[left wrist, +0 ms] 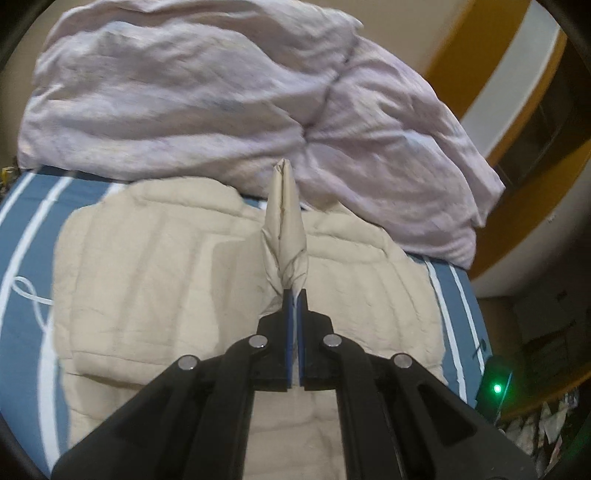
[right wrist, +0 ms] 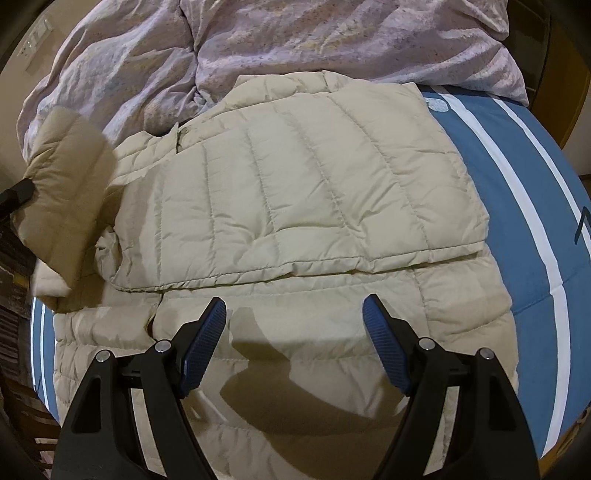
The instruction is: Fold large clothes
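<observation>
Two jaws of the left gripper [left wrist: 294, 295] are pinching a raised fold of the beige quilted jacket [right wrist: 295, 192], while the right gripper [right wrist: 294, 306] is hovering wide over it; the jacket is lying on the blue striped bed [right wrist: 517, 206], beside a pink duvet [left wrist: 184, 92]

A bed in a blue, white-striped sheet [right wrist: 517, 192] — rumpled lilac duvet [left wrist: 184, 92] heaped against a beige wall [left wrist: 399, 22].
</observation>
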`<state>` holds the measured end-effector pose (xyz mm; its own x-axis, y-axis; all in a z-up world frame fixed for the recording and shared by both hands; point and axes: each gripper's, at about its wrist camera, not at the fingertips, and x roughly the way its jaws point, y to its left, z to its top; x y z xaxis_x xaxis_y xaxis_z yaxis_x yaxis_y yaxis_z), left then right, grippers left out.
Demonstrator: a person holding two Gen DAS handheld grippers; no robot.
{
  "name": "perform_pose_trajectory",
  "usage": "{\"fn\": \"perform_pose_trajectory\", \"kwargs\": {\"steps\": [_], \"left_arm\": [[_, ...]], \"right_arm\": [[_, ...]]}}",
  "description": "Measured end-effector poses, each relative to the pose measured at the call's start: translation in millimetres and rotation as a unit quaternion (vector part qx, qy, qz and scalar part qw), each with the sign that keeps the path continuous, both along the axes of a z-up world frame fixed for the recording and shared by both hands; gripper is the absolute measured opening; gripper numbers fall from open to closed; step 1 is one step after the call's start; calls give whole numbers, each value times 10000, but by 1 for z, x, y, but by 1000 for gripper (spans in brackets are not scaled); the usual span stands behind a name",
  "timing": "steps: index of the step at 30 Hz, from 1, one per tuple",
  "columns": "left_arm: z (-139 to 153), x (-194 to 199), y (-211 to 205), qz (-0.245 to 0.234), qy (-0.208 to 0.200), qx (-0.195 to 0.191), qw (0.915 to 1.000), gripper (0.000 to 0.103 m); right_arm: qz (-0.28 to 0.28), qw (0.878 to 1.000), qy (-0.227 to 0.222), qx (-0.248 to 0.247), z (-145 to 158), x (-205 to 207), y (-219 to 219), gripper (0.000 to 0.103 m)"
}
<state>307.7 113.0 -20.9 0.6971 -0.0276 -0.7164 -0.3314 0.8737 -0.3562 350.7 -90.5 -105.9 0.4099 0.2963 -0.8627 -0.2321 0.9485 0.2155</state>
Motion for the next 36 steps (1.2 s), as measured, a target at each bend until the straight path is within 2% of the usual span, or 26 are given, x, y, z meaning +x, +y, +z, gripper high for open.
{"fn": "perform_pose_trajectory", "kwargs": {"steps": [8, 10, 11, 13, 14, 18, 24, 29, 31, 33, 36], "left_arm": [[-25, 18, -29, -460, 286, -255, 9982, 4], [-28, 17, -32, -553, 308, -320, 9975, 16], [-28, 15, -34, -583, 308, -326, 9973, 29], [-27, 11, -33, -565, 299, -231, 9977, 47], [-26, 9, -33, -551, 274, -179, 9979, 50], [-27, 1, -22, -404, 353, 106, 9985, 50], [-43, -13, 7, 64, 693, 318, 9971, 50], [-52, -24, 21, 313, 910, 680, 9930, 50], [-53, -26, 23, 380, 960, 821, 9913, 50], [-55, -29, 27, 464, 1008, 977, 9890, 50], [-56, -32, 30, 546, 1043, 1123, 9867, 50]], "right_arm": [[-73, 9999, 40, 59, -1, 8, -7, 78], [-87, 9999, 39, 91, 0, 9, -8, 78], [-102, 9999, 37, 118, 1, 11, -9, 78], [-131, 9997, 33, 214, 4, 14, -11, 78], [-138, 9994, 34, 305, 7, 16, -12, 78], [-58, 9975, 65, 707, 16, 23, -9, 76], [187, 9845, 584, 1643, 13, 41, 13, 57], [488, 9812, 724, 1719, 9, 40, 44, 54], [610, 9816, 738, 1653, 8, 39, 55, 49], [724, 9830, 733, 1517, 4, 39, 66, 34], [775, 9857, 651, 1347, 2, 36, 72, 19]]}}
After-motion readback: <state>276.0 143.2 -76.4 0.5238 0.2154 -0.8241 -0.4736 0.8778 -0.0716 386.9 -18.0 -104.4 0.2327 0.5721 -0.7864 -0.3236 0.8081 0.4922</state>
